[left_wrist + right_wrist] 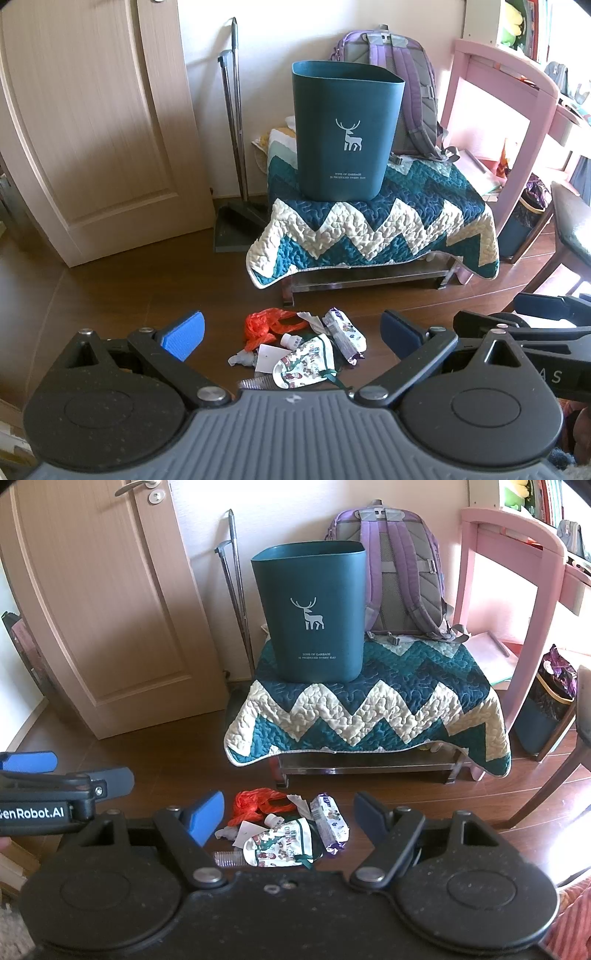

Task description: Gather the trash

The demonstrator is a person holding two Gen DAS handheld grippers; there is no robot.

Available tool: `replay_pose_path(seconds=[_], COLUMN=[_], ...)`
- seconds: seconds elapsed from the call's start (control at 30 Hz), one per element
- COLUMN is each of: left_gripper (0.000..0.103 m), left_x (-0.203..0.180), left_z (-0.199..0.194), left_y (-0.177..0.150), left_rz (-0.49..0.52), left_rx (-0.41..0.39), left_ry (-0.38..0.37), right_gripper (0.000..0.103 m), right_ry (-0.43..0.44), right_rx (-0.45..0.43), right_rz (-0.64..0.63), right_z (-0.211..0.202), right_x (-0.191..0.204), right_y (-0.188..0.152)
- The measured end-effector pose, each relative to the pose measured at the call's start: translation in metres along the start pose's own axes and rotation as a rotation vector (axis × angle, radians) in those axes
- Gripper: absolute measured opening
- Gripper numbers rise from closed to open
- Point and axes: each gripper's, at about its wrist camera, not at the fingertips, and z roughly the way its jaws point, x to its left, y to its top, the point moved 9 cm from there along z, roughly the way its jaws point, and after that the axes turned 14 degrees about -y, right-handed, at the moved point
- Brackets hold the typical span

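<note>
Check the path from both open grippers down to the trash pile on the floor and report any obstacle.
Nothing visible blocks it. The left gripper and right gripper both hang open above the trash pile, with only bare floor around it. The bin stands higher, on the quilt.

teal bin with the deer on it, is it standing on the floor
No, the teal bin stands upright on the zigzag quilt covering a low bench, while the trash pile lies on the floor in front.

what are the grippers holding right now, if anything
Nothing. The left gripper and right gripper are both open above the trash pile on the floor.
</note>
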Motion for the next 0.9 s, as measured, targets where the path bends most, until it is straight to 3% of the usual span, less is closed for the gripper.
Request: replay_pose_path(seconds=[0.9], left_gripper=[0.102], left_x=[-0.0024], left_z=[-0.0003], left_y=[0.0001], left_rz=[0.000], left_rx=[0.000], left_ry=[0.002], right_gripper=[0.077], right_ry=[0.004], right_rx=[0.004], right_rz=[-0.002], right_z=[0.0015], right_x=[0.0003], right_y=[-0.0007])
